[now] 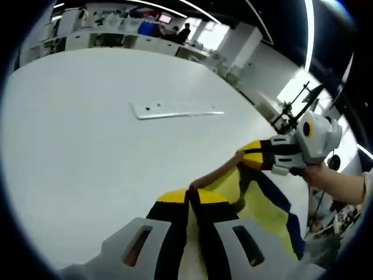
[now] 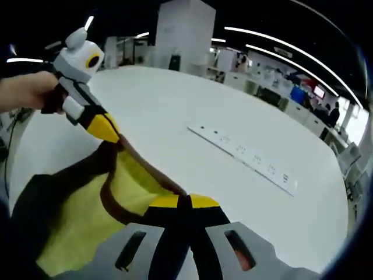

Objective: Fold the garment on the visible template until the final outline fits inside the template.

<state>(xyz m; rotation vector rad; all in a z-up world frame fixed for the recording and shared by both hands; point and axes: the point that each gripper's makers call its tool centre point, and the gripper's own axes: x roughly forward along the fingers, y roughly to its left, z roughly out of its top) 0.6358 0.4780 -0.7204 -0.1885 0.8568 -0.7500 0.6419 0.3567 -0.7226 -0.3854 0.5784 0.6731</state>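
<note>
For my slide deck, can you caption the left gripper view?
Both grippers, left and right, pinch a yellow garment's edge over a white table.

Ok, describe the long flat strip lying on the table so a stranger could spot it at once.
Start from the big white table. Out on its bare top, beyond the yellow garment pinched by the two grippers, lies a power strip, apart from the cloth. It is the one rigid thing there: a long, thin, white bar with a row of small dark sockets.

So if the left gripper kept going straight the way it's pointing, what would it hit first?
Probably the flat white power strip on the white table, though depth is unclear. The left gripper is shut on the yellow garment.
</note>
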